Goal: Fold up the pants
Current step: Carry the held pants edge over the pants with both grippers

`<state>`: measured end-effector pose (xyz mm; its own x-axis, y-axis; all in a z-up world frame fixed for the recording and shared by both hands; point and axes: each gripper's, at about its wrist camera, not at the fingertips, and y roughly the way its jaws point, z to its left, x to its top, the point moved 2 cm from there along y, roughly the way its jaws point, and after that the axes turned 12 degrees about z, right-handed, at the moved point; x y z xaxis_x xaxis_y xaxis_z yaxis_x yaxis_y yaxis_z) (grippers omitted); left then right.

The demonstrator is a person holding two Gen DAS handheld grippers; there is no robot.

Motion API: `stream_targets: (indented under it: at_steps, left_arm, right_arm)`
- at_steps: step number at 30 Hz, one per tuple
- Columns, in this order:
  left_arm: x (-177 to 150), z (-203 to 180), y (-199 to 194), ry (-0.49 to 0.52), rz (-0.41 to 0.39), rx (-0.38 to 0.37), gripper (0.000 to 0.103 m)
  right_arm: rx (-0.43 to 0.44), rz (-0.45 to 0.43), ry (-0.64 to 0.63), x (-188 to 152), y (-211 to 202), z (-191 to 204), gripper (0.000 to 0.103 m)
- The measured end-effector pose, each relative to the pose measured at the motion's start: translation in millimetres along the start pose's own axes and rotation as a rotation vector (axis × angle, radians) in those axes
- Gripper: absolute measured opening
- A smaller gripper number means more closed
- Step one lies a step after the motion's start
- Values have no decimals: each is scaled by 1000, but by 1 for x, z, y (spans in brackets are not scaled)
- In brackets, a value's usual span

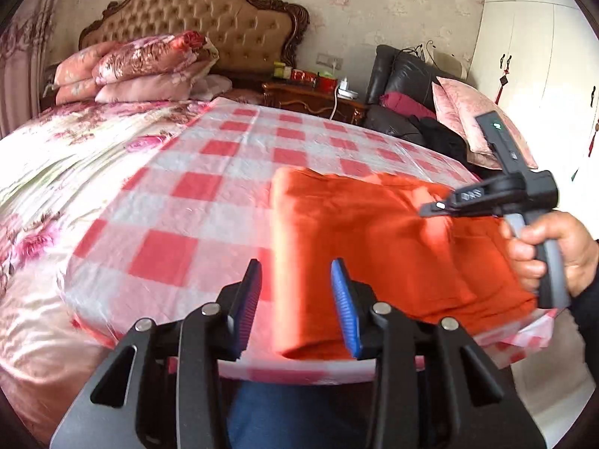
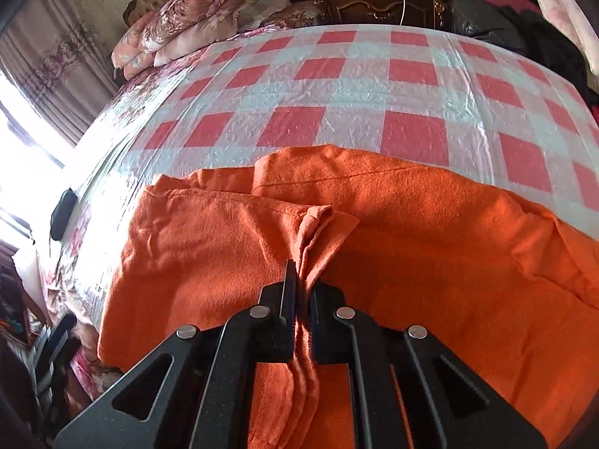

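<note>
The orange pants [image 1: 374, 239] lie folded on the red-and-white checked cover [image 1: 209, 202] near the bed's front edge. My left gripper [image 1: 295, 299] is open and empty, just above the pants' left folded edge. My right gripper [image 2: 302, 284] is shut on a bunched fold of the orange pants [image 2: 430, 232], pinching the cloth between its pads. The right gripper also shows from outside in the left wrist view [image 1: 434, 207], held in a hand over the pants' right part.
Folded floral quilts and pillows [image 1: 142, 67] are stacked by the headboard. A wooden nightstand [image 1: 310, 99] and a dark sofa with cushions [image 1: 419, 86] stand beyond the bed. The checked cover [image 2: 355, 86] stretches far behind the pants.
</note>
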<state>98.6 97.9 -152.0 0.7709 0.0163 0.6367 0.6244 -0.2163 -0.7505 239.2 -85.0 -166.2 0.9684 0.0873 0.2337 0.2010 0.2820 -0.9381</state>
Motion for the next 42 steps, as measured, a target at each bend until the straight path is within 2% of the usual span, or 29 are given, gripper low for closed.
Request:
stream_targets:
  at_steps: [2,4,5,6,8,10,11,12,13,15,16,17,18,20,21,22,24,26,29,32,34,36,39,41,42]
  left_arm:
    - [4,-4,3,55,8,-17,38]
    - [6,-7,10,75,50,-32,38]
    - [6,-9,21,91,89,-3,27]
    - [6,-9,34,101,135,31,11]
    - [-3,-7,45,79,185,31,10]
    - [-8,-3,40,68,176,-16,10]
    - [-7,-1,36,58,163,-33,13]
    - [-4,3,31,34,145,-56,23]
    - [2,8,27,11,123,-67,26]
    - [17,9,24,28,97,-47,24]
    - [29,7,28,43,96,-42,19]
    - [38,6,32,52,95,-50,7]
    - [49,4,39,64,102,-57,4]
    - [63,1,70,120,171,-31,2]
    - [67,2,82,141,203,-17,1]
    - [68,2,96,177,231,28,1]
    - [67,6,103,210,238,83,1]
    - [73,20,107,170,240,89,0]
    - [90,24,93,127,173,17,0]
    - [101,2,96,205,168,-29,0]
    - [105,-10,113,253,211,-11,1]
    - [112,-6,140,245,269,45,2]
    - [129,8,149,178,273,18,2]
    - [134,7,139,178,235,36,2]
    - [135,4,135,186,226,13,2]
  right_arm:
    - [-3,6,10,-1,0,-3,7]
    - [-17,11,33,-1,0,-7,7]
    - [-21,8,43,-3,-3,-8,12]
    - [-26,1,51,-3,-5,-9,15]
    - [-110,-51,80,-9,-21,-10,19]
    - [-170,-134,86,-24,-44,-4,22]
    - [-172,-161,71,-32,-51,2,22]
    - [-162,-176,41,-42,-54,11,22]
    - [-145,-176,5,-53,-53,21,22]
    - [-128,-163,-31,-76,-43,39,22]
    - [-115,-149,-42,-84,-37,45,22]
    - [-113,-124,-54,-93,-26,51,22]
    - [-124,-108,-58,-98,-19,54,22]
    - [-146,-68,-58,-107,-4,56,20]
    - [-150,-66,-57,-110,-2,55,19]
    - [-157,-74,-60,-112,-3,55,16]
    - [-158,-67,-65,-115,-4,53,15]
    - [-154,-69,-71,-116,-3,53,14]
    - [-173,-71,-79,-116,-1,55,14]
    - [-186,-75,-87,-119,-2,58,14]
    - [-182,-75,-83,-118,-1,57,14]
    - [-184,-77,-87,-119,-2,57,14]
    - [-184,-81,-90,-120,-2,57,14]
    - [-171,-79,-84,-120,-2,56,14]
    - [-170,-78,-83,-119,-2,55,14]
